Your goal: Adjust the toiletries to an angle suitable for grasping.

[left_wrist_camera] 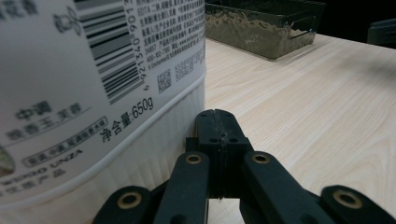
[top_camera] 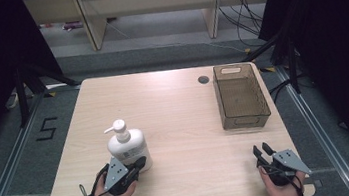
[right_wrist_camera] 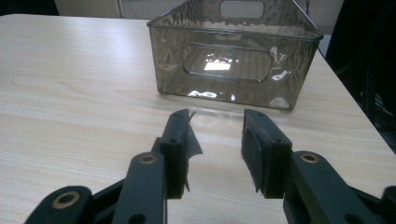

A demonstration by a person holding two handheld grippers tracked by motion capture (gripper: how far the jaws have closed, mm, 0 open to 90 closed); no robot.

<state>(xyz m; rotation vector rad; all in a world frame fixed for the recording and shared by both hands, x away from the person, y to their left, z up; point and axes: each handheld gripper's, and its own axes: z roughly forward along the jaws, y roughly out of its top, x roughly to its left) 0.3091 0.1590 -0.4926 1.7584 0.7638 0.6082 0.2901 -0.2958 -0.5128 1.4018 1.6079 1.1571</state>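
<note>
Two tools, one bottle, one bin. Nothing moved yet, by the look of it: white pump bottle (top_camera: 128,146) standing near the front left of the desk (top_camera: 179,112), see-through bin (top_camera: 240,97) sitting well apart at the back right, with nothing inside. Left tool (top_camera: 140,163) right beside the bottle's base, jaws pressed together, holding nothing. Right tool (top_camera: 263,149) resting near the front right corner, jaws wide apart, holding nothing. Probably left to do: grab the bottle, carry it across, set it in the bin.

Up high: whole desk, both hands. Left gripper view: bottle label (left_wrist_camera: 93,74) very close, barcode and small print clear. Right gripper view: bin wall (right_wrist_camera: 233,65) with its cut-out handle, jaws pointing at it.
</note>
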